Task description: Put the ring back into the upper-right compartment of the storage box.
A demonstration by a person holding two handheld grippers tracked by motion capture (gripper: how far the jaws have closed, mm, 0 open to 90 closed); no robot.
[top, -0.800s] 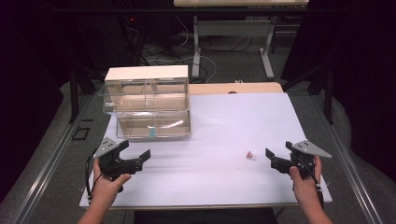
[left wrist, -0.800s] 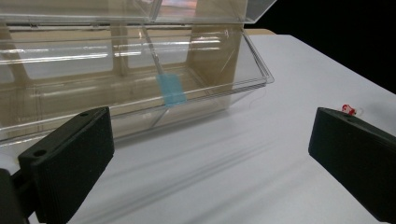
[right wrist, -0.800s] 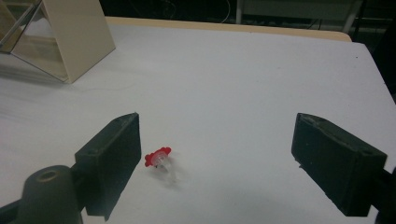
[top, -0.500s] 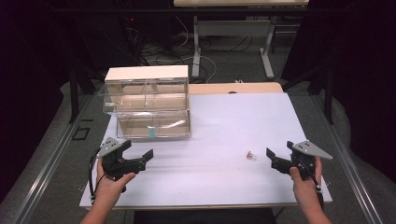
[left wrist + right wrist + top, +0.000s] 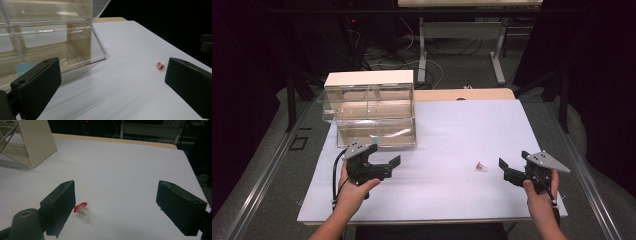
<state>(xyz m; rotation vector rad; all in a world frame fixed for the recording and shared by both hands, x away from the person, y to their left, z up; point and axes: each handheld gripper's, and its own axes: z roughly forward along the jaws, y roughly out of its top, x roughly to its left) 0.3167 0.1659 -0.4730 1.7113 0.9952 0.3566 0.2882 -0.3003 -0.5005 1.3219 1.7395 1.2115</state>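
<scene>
White tabletop [image 5: 452,130] runs bare between my two tools, with free room to the near edge at six o'clock. My left gripper [image 5: 384,164] sits at eight o'clock, jaws released and holding nothing, just short of the clear box [image 5: 374,117]. My right gripper [image 5: 508,172] at four o'clock is spread wide, nothing between its pads. At its nine o'clock, near but apart, lies the small red-capped piece [image 5: 481,166], alone on the sheet. Farther out at eleven o'clock the box stands near the left edge. Since the earlier frame, neither hand has visibly shifted; the piece lies where it was.
</scene>
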